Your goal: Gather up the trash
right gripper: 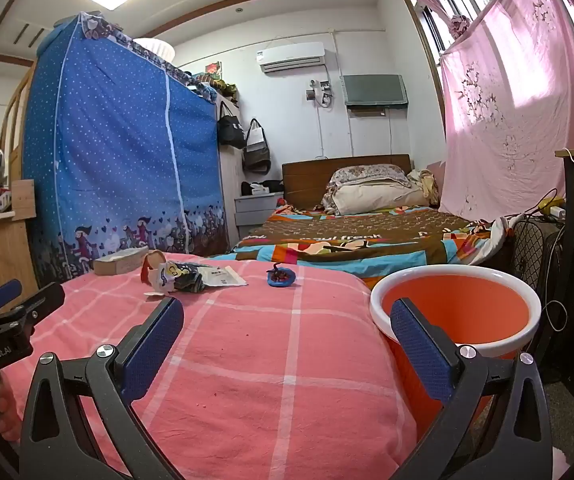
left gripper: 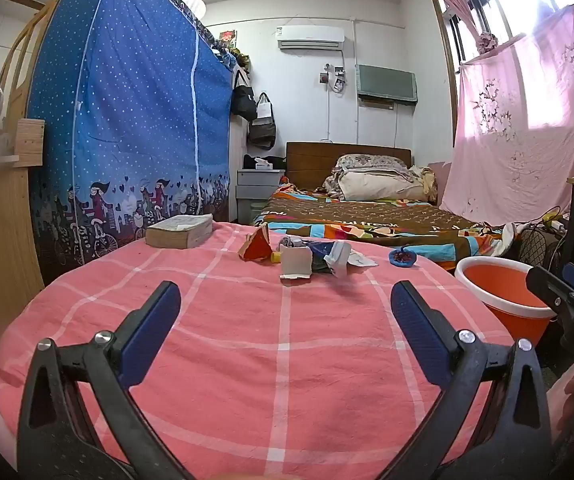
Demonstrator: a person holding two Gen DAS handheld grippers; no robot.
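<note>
Two tools, both spread wide and holding nothing. Left tool (left gripper: 285,312) hovers low over the near part of the pink checked cloth (left gripper: 247,360) that covers the surface, blue pads far apart. Right tool (right gripper: 287,326) is just to its right at the surface's right edge, its right finger (right gripper: 419,348) in front of the orange bucket (right gripper: 457,312). That white-rimmed bucket stands beside the surface on the right, its mouth open upward. Out toward the far side lies the trash pile (left gripper: 311,256): a torn orange-red carton (left gripper: 255,245), a white torn box piece (left gripper: 296,264), crumpled dark wrappers and a flat white packet (right gripper: 223,276), all bunched together. Right of the pile and apart from it sits a small blue dish of dark bits (left gripper: 402,258). Left of the pile, at the far left, rests a thick book (left gripper: 179,230). Beyond, a bed (left gripper: 367,216) with a patterned cover.
</note>
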